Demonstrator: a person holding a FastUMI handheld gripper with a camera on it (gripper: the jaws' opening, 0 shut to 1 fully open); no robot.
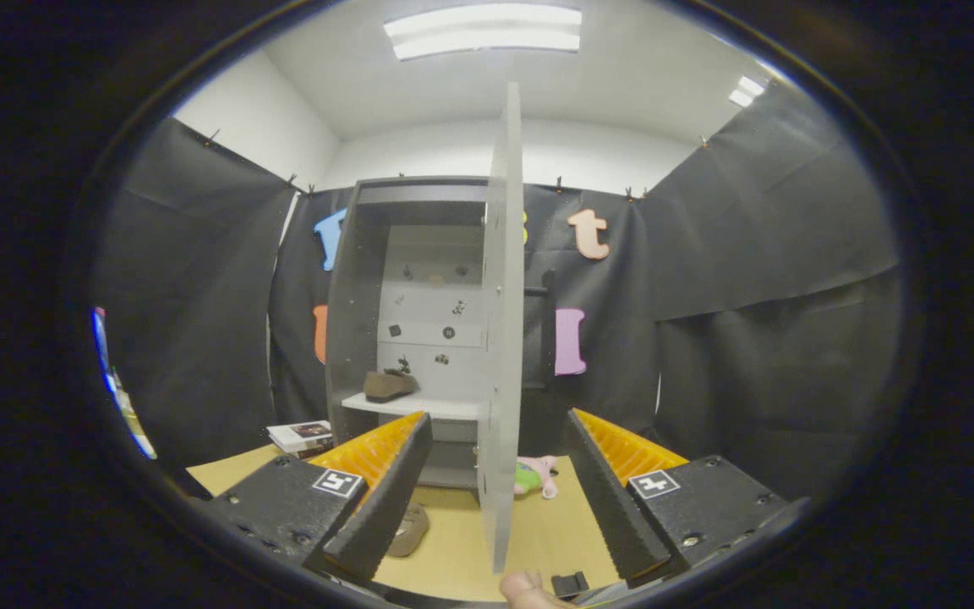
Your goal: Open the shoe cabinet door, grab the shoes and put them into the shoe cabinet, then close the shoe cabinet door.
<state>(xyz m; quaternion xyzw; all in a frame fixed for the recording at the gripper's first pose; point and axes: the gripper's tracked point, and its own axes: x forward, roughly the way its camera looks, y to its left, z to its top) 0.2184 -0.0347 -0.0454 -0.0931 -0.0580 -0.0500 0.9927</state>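
your gripper (495,499) is held level, pointing forward, with its fingers (381,507) spread wide apart. neither finger presses on anything; the gap between them is broad. a fingertip of your hand (529,589) shows just below the gap, near the base of the fingers.

no readable text, labels or numbers

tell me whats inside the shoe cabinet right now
One brown shoe sits on the white shelf inside the shoe cabinet. The open door, edge-on between the open gripper fingers, covers the cabinet's right side. The lower compartment is mostly hidden behind one finger.
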